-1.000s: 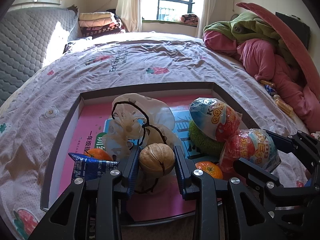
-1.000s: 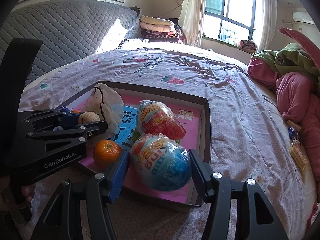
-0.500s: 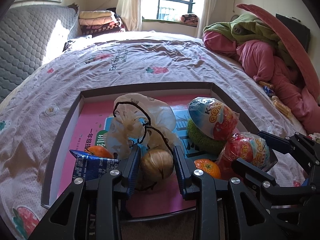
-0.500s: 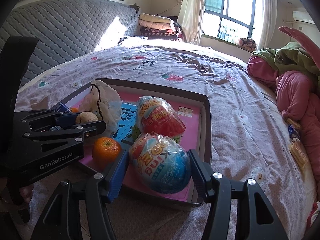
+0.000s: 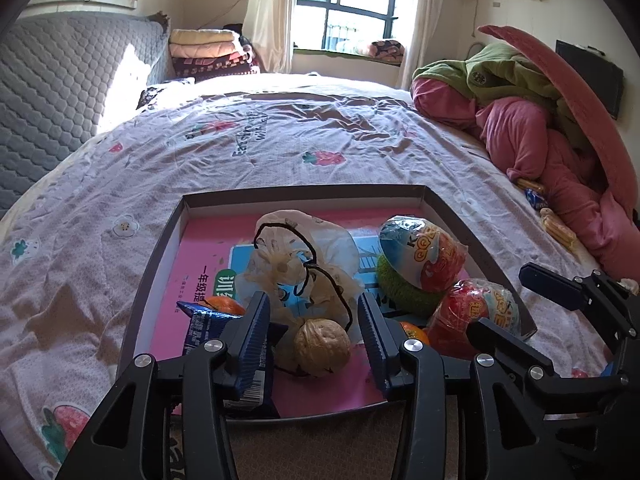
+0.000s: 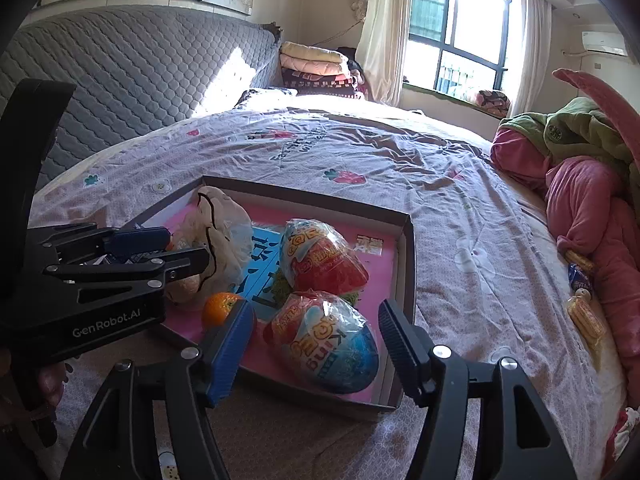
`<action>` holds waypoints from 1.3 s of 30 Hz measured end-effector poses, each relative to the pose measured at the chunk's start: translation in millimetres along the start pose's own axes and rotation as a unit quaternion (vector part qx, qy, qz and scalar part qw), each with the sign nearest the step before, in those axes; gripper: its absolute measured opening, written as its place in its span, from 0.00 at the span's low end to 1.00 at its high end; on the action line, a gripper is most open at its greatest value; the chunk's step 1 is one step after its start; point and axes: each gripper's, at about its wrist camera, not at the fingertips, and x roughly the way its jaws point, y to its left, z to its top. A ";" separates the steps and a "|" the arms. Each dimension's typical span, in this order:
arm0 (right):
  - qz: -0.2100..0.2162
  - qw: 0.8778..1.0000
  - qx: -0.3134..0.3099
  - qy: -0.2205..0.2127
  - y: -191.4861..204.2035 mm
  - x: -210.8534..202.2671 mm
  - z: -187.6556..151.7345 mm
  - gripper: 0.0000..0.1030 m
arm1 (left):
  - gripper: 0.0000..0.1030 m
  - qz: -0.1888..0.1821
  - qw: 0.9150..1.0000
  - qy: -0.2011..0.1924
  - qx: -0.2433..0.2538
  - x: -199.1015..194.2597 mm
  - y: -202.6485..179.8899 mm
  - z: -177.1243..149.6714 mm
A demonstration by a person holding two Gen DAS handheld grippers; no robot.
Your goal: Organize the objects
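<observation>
- Left gripper (image 5: pixel 314 330): jaws just opened, walnut (image 5: pixel 322 342) lies free between them on tray (image 5: pixel 280 196) floor, beside plastic bag (image 5: pixel 300 256).
- Right gripper (image 6: pixel 316 344): jaws also just opened, pads clear of blue-red egg toy (image 6: pixel 328 344) in tray's near corner, prob. sorted there.

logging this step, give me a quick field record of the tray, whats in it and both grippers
tray: shallow box on the bed, pink lining
contents: walnut, plastic bag, two wrapped toy eggs, oranges, blue packet, green pad
left gripper: jaws just opened, clear of the walnut lying between them
right gripper: jaws just opened, nearer egg between them, gaps both sides
</observation>
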 end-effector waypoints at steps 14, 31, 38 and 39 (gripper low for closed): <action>-0.004 0.999 0.029 -0.028 0.6 -22.2 1.0 0.70 | 0.62 0.018 1.000 -0.019 -0.012 -44.5 18.3 -3.5; -0.035 0.995 0.039 -0.085 27.5 -72.3 -1.8 0.78 | 0.73 0.040 0.999 -0.033 -0.016 -86.5 30.7 -23.0; -0.023 0.994 0.057 -0.095 34.7 -88.0 -4.6 0.81 | 0.74 0.057 0.998 -0.031 -0.012 -94.9 29.3 -35.1; -0.020 0.994 0.062 -0.093 34.6 -88.6 -6.1 0.81 | 0.74 0.055 0.998 -0.029 -0.013 -96.0 29.5 -36.5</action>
